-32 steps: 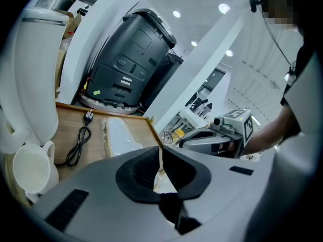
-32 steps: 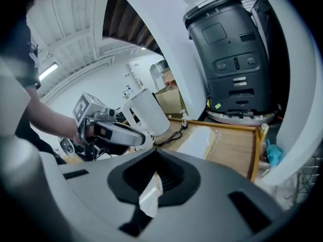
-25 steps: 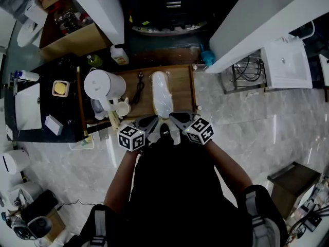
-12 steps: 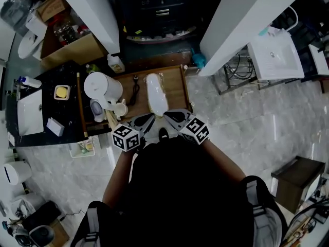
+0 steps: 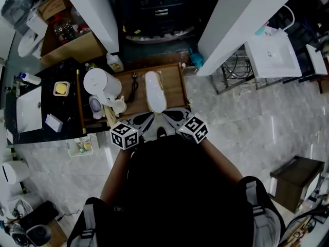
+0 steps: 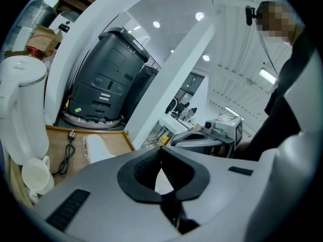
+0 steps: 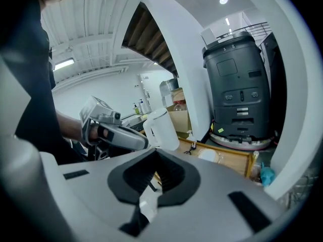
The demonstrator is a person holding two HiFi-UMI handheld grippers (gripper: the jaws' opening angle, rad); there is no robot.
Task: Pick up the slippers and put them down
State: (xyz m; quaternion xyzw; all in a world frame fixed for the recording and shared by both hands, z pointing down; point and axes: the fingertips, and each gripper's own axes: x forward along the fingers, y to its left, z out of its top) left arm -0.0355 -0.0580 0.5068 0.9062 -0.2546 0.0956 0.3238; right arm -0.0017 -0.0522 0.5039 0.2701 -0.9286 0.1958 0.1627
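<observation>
The white slipper [image 5: 154, 90] is lying on the wooden tray [image 5: 175, 89] as before, while my left tongs [image 5: 148, 119] and right tongs [image 5: 167, 115], both squeezed together on nothing, are lifting away from its near end, so it seems set down. I am seeing no second slipper; my body is hiding whatever lies nearer.
</observation>
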